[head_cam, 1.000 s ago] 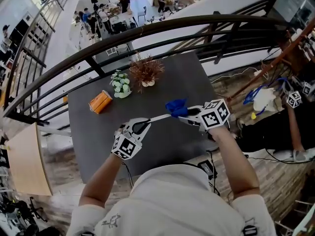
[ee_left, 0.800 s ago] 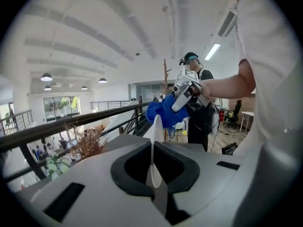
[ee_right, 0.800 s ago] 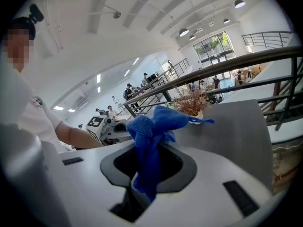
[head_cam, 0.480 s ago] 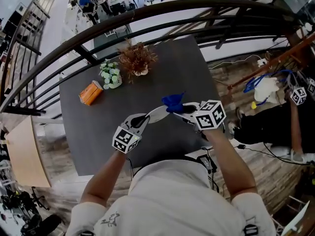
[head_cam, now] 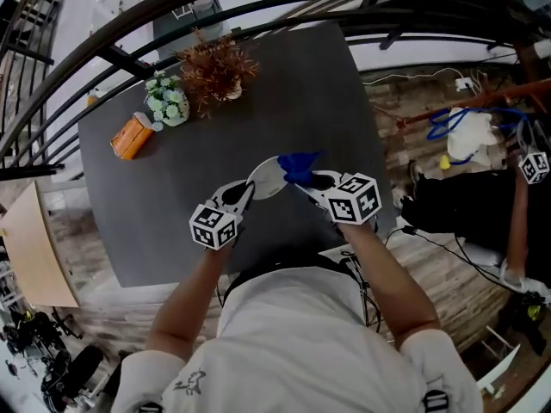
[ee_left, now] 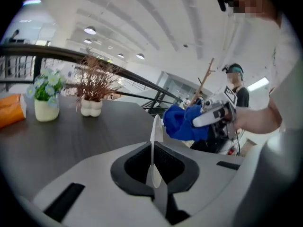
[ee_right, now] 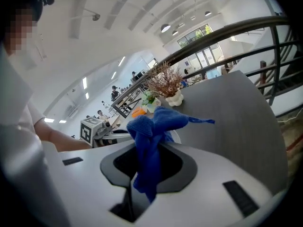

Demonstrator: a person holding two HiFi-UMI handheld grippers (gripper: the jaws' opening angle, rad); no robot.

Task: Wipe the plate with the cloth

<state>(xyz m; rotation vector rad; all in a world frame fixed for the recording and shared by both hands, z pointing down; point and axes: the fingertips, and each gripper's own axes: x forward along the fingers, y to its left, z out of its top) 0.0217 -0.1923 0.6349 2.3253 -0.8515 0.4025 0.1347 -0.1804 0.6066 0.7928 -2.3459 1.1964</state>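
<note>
My left gripper (head_cam: 244, 193) is shut on the rim of a small white plate (head_cam: 269, 177), held above the dark table (head_cam: 172, 205). In the left gripper view the plate (ee_left: 155, 141) stands edge-on, straight up between the jaws. My right gripper (head_cam: 308, 179) is shut on a blue cloth (head_cam: 298, 167), which is bunched against the plate's right side. In the right gripper view the cloth (ee_right: 150, 136) hangs out of the jaws, with the left gripper's marker cube (ee_right: 89, 129) beyond it. The left gripper view shows the cloth (ee_left: 182, 123) just right of the plate's top edge.
At the table's far side stand a dried plant in a white pot (head_cam: 215, 67), a small pot of white flowers (head_cam: 164, 100) and an orange box (head_cam: 131, 136). A dark railing (head_cam: 258, 11) curves behind the table. Another person (head_cam: 516, 222) is at the right.
Both grippers have come down toward the table, still holding the plate and the cloth. The plate has rolled, so more of its face shows from above.
</note>
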